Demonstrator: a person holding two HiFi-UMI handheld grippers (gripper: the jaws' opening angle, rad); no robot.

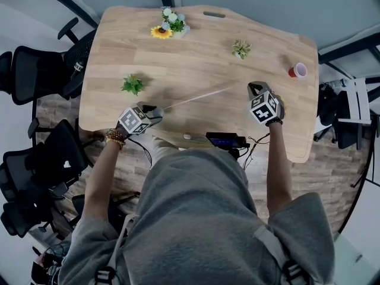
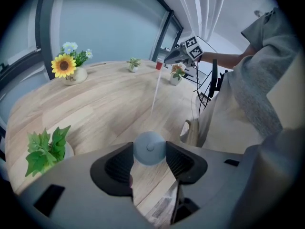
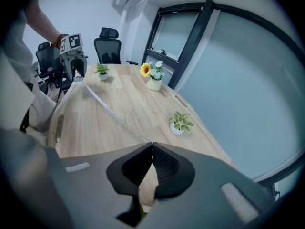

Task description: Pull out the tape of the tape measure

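A round grey-blue tape measure (image 2: 150, 147) sits between the jaws of my left gripper (image 2: 149, 152), which is shut on it above the wooden table (image 1: 196, 46) near its front left edge. Its thin pale tape (image 1: 199, 97) stretches in a straight line over the table to my right gripper (image 1: 256, 91). In the right gripper view the jaws of that gripper (image 3: 152, 148) are pressed together on the tape's end, and the tape (image 3: 103, 101) runs away to the left gripper (image 3: 72, 56). From the left gripper view the tape (image 2: 156, 92) leads up to the right gripper (image 2: 178, 55).
A sunflower pot (image 1: 168, 27), two small green plants (image 1: 133, 84) (image 1: 241, 48) and a red cup (image 1: 297, 70) stand on the table. A black device (image 1: 224, 140) with cables sits at the near edge. Office chairs (image 1: 35, 70) crowd the left side.
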